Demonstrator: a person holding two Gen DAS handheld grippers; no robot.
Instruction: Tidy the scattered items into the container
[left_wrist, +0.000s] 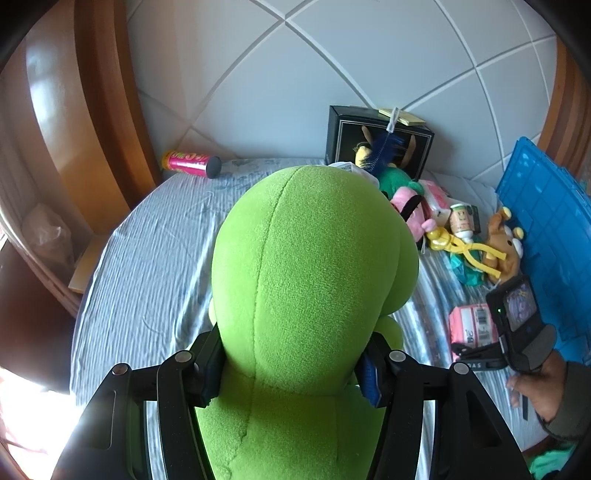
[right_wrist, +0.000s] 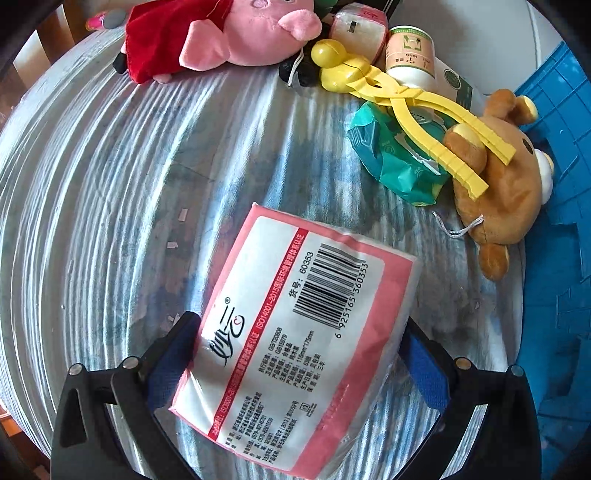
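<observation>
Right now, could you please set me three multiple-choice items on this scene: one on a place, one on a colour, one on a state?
1. Where does the yellow clamp toy lie?
A. inside the blue container
B. across the brown bear plush
C. under the pink pig plush

2. What colour is the plush in the left tongs?
A. green
B. red
C. white

3. What is the state of the right tongs?
A. open above the bedsheet
B. shut on nothing
C. shut on the pink tissue pack

Answers: B, its handles cross the bear; A, green plush fills the left wrist view; C, both pads press the pack's sides.
</observation>
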